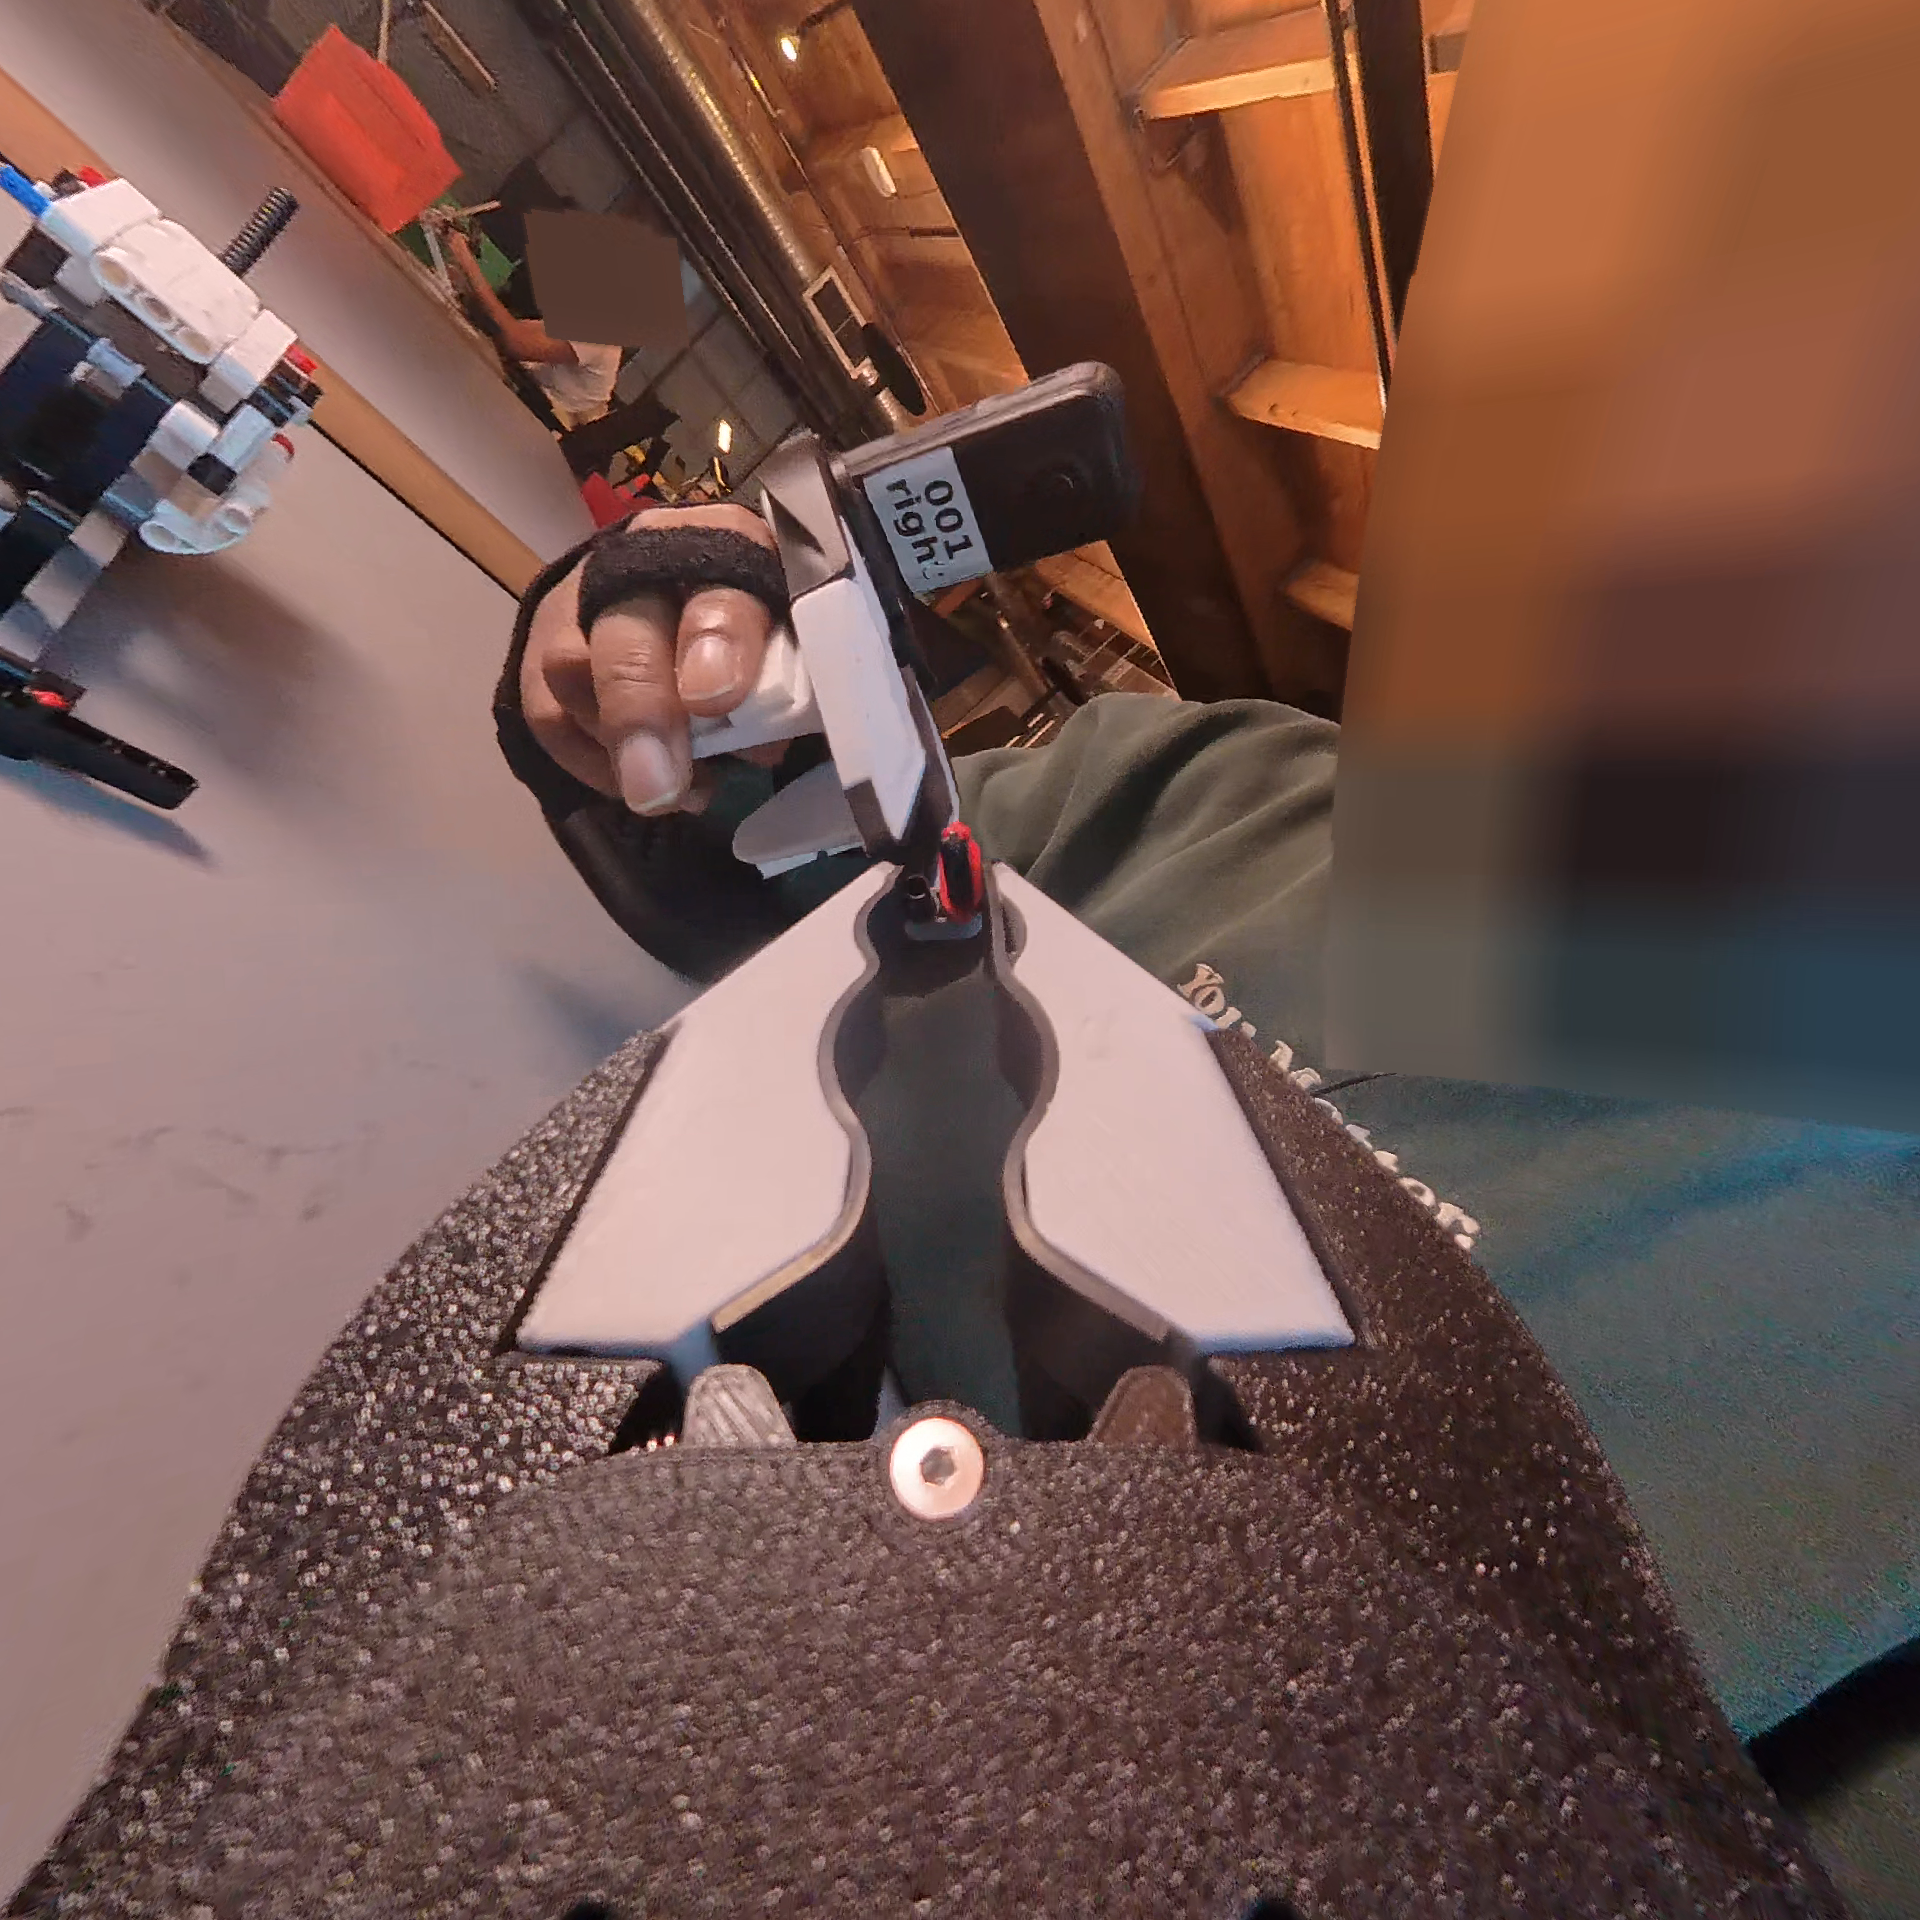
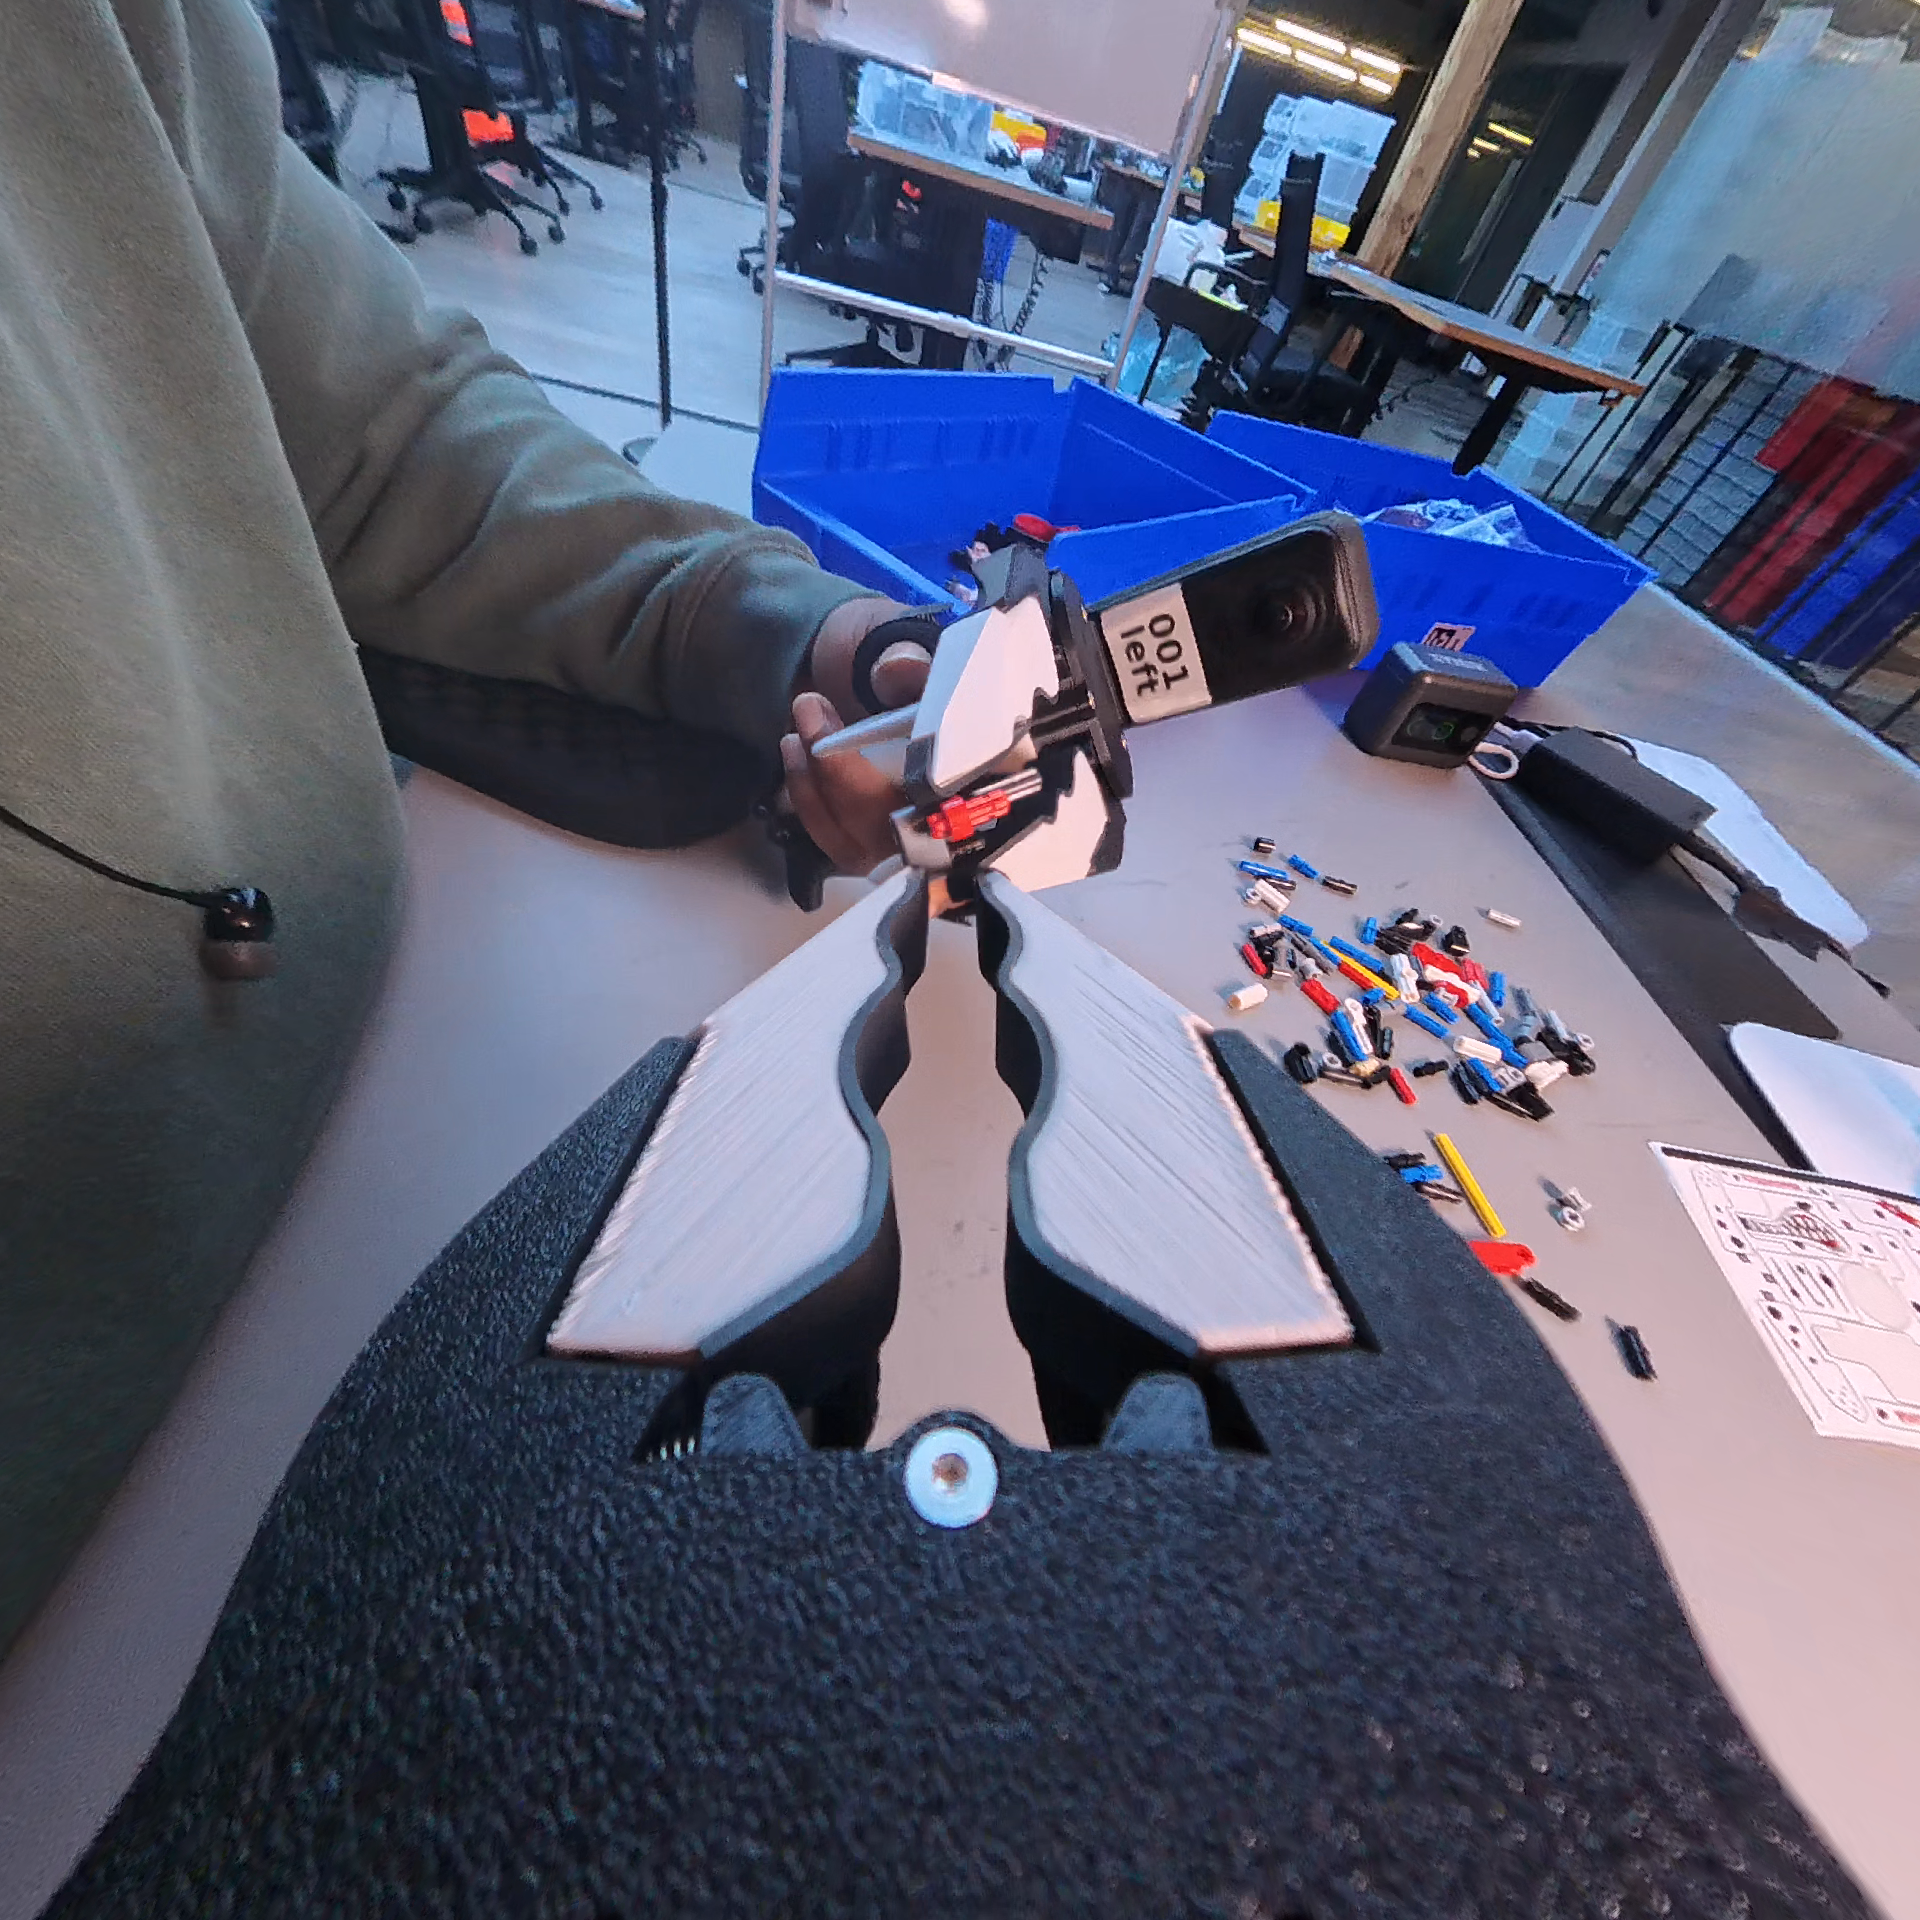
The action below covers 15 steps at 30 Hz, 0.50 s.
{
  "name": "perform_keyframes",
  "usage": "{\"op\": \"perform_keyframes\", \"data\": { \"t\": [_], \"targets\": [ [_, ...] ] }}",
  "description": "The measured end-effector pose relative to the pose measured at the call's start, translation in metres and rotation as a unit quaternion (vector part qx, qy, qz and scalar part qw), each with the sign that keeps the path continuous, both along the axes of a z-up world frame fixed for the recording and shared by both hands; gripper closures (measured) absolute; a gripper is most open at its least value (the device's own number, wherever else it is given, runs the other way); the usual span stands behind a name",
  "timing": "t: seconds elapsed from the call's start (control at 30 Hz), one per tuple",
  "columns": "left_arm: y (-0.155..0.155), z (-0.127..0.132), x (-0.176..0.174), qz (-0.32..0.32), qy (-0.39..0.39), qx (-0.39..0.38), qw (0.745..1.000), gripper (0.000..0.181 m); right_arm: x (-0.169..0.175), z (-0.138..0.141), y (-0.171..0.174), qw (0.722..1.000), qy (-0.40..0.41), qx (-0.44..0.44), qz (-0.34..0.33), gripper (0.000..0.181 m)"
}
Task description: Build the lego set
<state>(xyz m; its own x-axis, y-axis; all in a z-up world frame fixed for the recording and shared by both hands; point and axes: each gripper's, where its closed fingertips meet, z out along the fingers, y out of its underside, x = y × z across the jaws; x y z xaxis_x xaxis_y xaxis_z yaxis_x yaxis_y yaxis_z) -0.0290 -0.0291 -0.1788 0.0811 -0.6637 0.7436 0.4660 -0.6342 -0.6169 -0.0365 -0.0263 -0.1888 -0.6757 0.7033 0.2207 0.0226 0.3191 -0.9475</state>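
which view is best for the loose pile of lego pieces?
Right wrist view. The loose pile of pieces lies spread on the table, right of the right hand-held gripper, colours easy to tell. Left wrist view shows none of it, only the part-built model.

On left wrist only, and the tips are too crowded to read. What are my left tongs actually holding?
Observer: In the right wrist view, a red piece lies crosswise, clamped in the left tongs.
Operator: Are the right tongs gripping anything?
Observer: Cannot tell. The right tongs are nearly closed just below the red piece, and the tips are blurred.
Operator: Where's the spare stock?
Observer: There is a loose pile of small parts on the table, to the right of the right tongs.
Operator: And the instructions?
Observer: A printed sheet lies flat beside that pile, at the frame's right edge.
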Motion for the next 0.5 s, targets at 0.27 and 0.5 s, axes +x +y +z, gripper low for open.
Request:
{"op": "perform_keyframes", "data": {
  "t": [0.27, 0.5],
  "targets": [
    [-0.0044, 0.0013, 0.007, -0.018, -0.008, 0.003, 1.0, 0.167, 0.005, 0.0039, -0.0056, 0.999, -0.009, -0.023, 0.023, 0.175],
    [-0.0033, -0.0025, 0.0102, -0.025, -0.01, -0.008, 1.0, 0.167, 0.0092, 0.0016, -0.0065, 0.999, -0.016, -0.029, 0.039, 0.176]
  ]
}}
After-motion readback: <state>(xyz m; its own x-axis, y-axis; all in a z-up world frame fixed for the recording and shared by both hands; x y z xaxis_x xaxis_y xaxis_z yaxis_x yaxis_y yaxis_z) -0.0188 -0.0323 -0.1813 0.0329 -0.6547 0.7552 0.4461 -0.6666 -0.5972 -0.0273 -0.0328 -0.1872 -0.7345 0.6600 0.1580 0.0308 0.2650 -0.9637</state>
